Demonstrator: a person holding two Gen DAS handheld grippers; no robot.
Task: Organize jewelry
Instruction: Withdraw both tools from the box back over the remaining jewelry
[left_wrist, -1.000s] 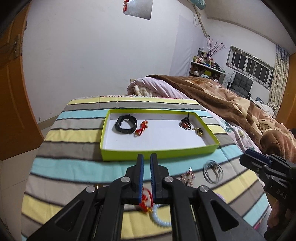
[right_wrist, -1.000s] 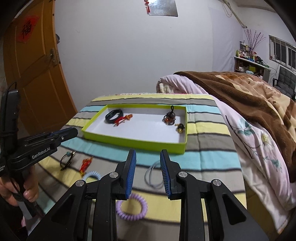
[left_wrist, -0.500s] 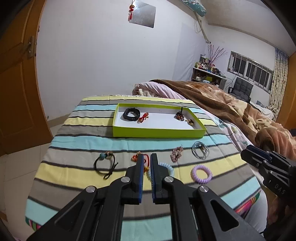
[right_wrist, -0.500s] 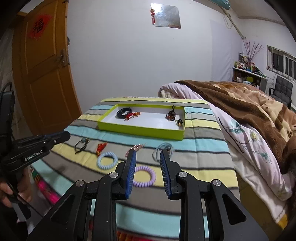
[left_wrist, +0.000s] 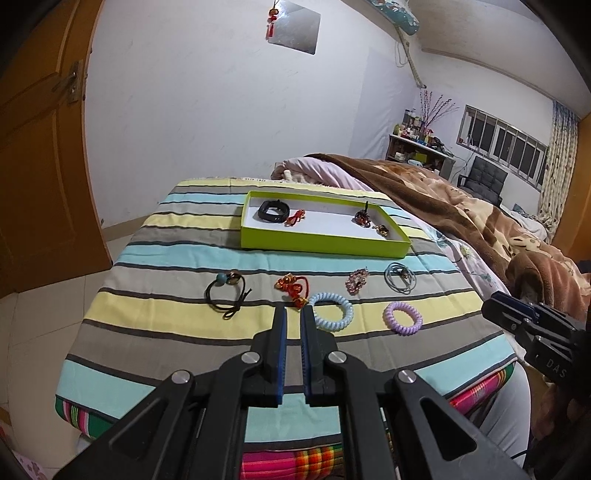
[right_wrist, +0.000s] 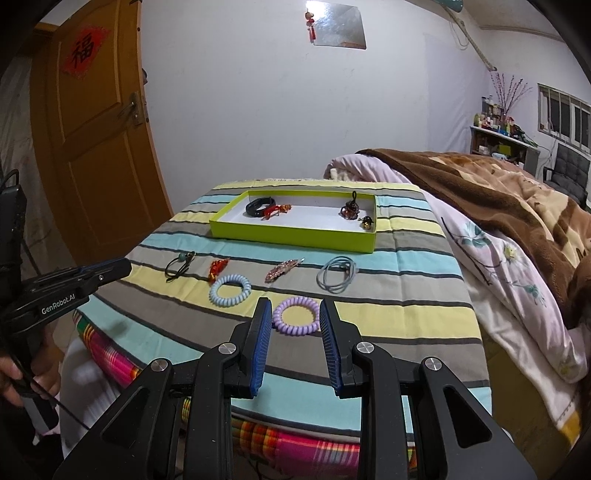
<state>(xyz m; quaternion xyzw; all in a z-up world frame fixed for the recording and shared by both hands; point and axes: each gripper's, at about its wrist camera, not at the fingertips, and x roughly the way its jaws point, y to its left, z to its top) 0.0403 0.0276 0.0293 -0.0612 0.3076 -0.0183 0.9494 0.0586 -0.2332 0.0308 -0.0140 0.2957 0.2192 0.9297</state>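
The shallow lime-green cardboard tray (left_wrist: 325, 245) sits toward the striped cloth's (left_wrist: 147, 254) far edge; ribbed blue (left_wrist: 331, 311) and lilac coil hair ties (right_wrist: 295, 315) lie nearer. The left gripper (left_wrist: 292, 314) is closed and empty, the right gripper (right_wrist: 295, 310) parted, also empty.

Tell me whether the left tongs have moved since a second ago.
Yes. The left tongs have backed away from the green tray, which now looks smaller and farther off.

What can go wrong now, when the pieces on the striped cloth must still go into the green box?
1. The purple coil tie lies close to the cloth's front edge; a push may send it off.
2. The blue coil tie seems to touch the red knot charm, so one may drag the other.
3. The left tongs are shut.
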